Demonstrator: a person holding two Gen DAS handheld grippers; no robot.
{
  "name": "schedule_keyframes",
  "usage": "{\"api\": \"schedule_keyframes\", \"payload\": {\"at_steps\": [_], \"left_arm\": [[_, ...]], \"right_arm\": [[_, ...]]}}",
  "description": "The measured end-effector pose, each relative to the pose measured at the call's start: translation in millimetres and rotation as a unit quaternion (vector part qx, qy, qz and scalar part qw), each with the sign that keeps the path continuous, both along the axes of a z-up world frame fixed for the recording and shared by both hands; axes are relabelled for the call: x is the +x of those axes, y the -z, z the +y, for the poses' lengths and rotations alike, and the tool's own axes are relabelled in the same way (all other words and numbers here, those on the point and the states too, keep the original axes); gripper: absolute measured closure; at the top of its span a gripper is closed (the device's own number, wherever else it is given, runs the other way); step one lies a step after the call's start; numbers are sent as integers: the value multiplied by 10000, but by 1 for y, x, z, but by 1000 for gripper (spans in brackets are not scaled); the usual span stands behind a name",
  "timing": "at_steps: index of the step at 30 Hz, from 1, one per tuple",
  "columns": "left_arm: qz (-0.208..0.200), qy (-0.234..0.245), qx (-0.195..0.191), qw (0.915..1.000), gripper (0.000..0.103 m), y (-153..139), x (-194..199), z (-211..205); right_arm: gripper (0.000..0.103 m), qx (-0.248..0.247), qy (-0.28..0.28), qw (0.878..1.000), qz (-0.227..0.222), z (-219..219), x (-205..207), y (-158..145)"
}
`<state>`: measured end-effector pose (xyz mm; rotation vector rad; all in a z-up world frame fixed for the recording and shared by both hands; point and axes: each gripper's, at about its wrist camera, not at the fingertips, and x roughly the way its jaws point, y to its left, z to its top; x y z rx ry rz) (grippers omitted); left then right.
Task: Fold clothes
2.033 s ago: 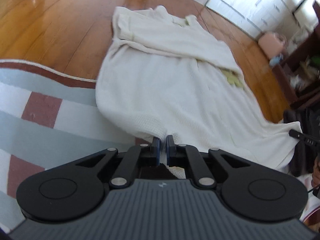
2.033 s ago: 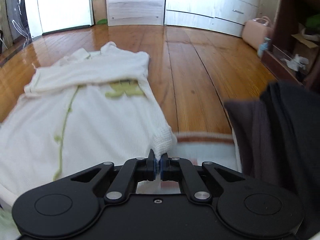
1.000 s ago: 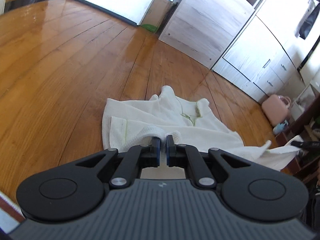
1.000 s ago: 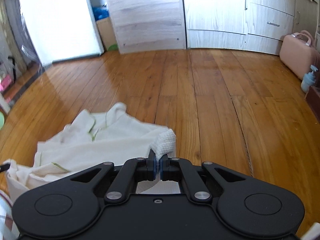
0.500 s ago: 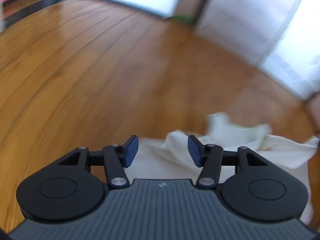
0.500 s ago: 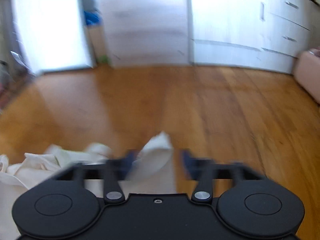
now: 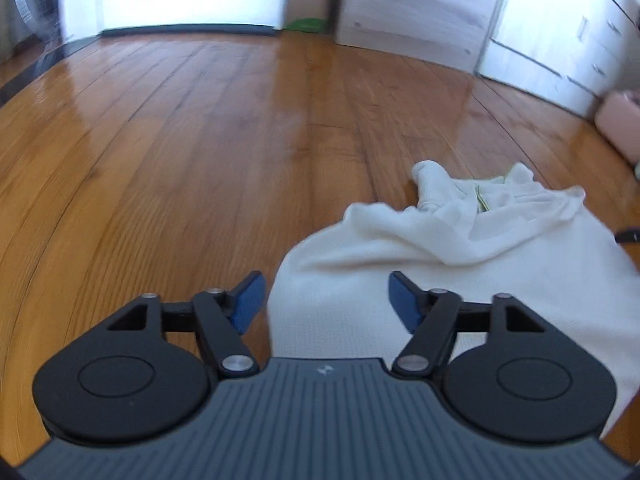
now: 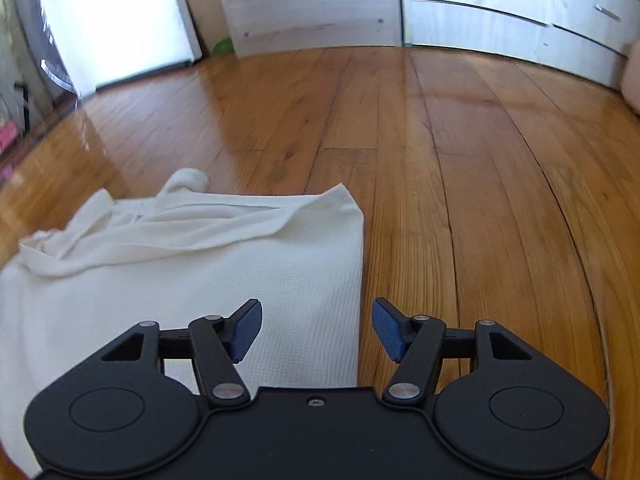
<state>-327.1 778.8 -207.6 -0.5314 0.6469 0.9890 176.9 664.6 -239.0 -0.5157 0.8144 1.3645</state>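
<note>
Both sets of blue fingers (image 7: 249, 300) stand wide apart with nothing gripped; my left gripper (image 7: 324, 300) has just been opening, and my right gripper (image 8: 316, 330) is equally spread. The cream waffle-knit shirt (image 8: 200, 280), folded over, lies on the polished wooden plank floor (image 8: 460, 160). It looks soft, light and limp; I'd pinch its corners or hem edge.

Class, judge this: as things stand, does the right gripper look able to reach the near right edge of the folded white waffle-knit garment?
Probably yes. The right gripper is open, and the folded white waffle-knit garment has its right edge lying between the jaws with nothing in the way.
</note>
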Motion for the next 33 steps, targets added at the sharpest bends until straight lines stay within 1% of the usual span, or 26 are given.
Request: {"api": "schedule_keyframes", "payload": {"at_steps": [1, 4, 6, 8, 10, 11, 12, 13, 14, 15, 16, 17, 18, 19, 21, 23, 24, 25, 26, 27, 28, 29, 30, 31, 32, 33], "left_arm": [[57, 138, -16, 9999, 28, 2, 6, 9], [113, 548, -270, 9981, 28, 14, 20, 38], [112, 696, -473, 9964, 28, 21, 27, 52], [-7, 804, -646, 9947, 28, 27, 33, 61], [-172, 900, -768, 9928, 28, 33, 39, 67], [-229, 965, -739, 9923, 30, 34, 42, 67], [-249, 1049, -686, 9918, 31, 35, 46, 65], [-238, 1143, -627, 9912, 47, 35, 51, 62], [-218, 1198, -571, 9909, 75, 35, 55, 60], [-182, 1195, -521, 9913, 90, 33, 57, 57], [-146, 1191, -471, 9917, 95, 31, 60, 54], [-110, 1187, -421, 9920, 96, 29, 62, 51], [-161, 1152, -329, 9927, 96, 25, 61, 47], [-349, 1067, -169, 9935, 96, 19, 56, 43], [-731, 851, 125, 9936, 96, 7, 44, 37], [-1136, 452, 305, 9920, 97, -3, 28, 38], [-1263, 216, 307, 9913, 97, -4, 22, 41], [-1272, -77, 172, 9917, 95, -1, 17, 49], [-1165, -370, 25, 9925, 92, 4, 14, 56], [-875, -665, -138, 9938, 92, 10, 14, 62], [-584, -958, -301, 9932, 89, 16, 15, 68], [-373, -1111, -418, 9922, 88, 19, 15, 69], [-288, -1042, -462, 9931, 86, 18, 16, 64], [-275, -979, -470, 9937, 76, 15, 16, 54], [-374, -923, -420, 9941, 57, 8, 15, 38], [-473, -866, -369, 9944, 46, 2, 13, 21]], "right_arm": [[36, -80, -44, 10000, -34, 7, 0, 2], [36, -335, -169, 9993, -47, 28, 3, 8], [36, -484, -184, 9987, 34, 40, 5, 15], [36, -541, -156, 9983, 116, 51, 7, 21], [31, -499, -128, 9986, 98, 59, 7, 25], [28, -457, -80, 9989, 42, 63, 6, 27], [22, -408, -4, 9992, -16, 67, 5, 29], [20, -353, 71, 9993, -68, 70, 4, 30], [20, -293, 115, 9994, -123, 73, 2, 31], [21, -221, 97, 9995, -186, 75, 0, 31], [39, -149, 80, 9995, -250, 76, -2, 31], [86, -87, 58, 9994, -319, 77, -4, 30], [97, -43, 30, 9992, -401, 77, -7, 27], [98, 69, 11, 9987, -503, 74, -9, 23], [98, 558, 27, 9957, -743, 61, -11, 7], [98, 799, 191, 9943, -683, 54, -5, -4], [98, 877, 295, 9937, -640, 52, -2, -9], [98, 883, 408, 9933, -622, 51, 2, -11], [97, 746, 542, 9936, -655, 54, 5, -10], [93, 571, 715, 9931, -730, 59, 8, -8], [76, 332, 924, 9914, -864, 64, 10, -6], [58, 113, 1048, 9899, -948, 68, 11, -4], [58, -107, 1172, 9877, -1032, 72, 12, -2], [58, -210, 1245, 9866, -1035, 71, 12, -2], [58, -73, 1213, 9887, -874, 60, 10, -7], [54, 30, 1204, 9904, -673, 49, 8, -10]]}}
